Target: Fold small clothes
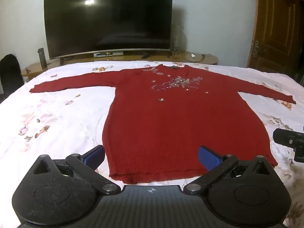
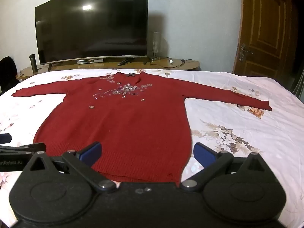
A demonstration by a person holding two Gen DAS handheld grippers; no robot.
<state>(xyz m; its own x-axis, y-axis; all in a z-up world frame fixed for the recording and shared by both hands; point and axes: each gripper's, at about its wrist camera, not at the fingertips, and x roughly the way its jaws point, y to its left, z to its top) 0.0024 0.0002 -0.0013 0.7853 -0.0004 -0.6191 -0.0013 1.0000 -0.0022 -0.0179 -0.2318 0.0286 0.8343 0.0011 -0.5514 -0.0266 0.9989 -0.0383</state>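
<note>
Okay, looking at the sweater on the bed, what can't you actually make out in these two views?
- Sweater hem: the left gripper body cuts it off in the left view, the right gripper in the right view.
- Neck label: too small to read.
- Sweater's back: face down on the bed.

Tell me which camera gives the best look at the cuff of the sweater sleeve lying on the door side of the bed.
The right wrist view. There that cuff lies well inside the picture on the floral bedsheet, its end edge clear. The left wrist view shows the same cuff squeezed against the right border, smaller and bent by the lens.
</note>
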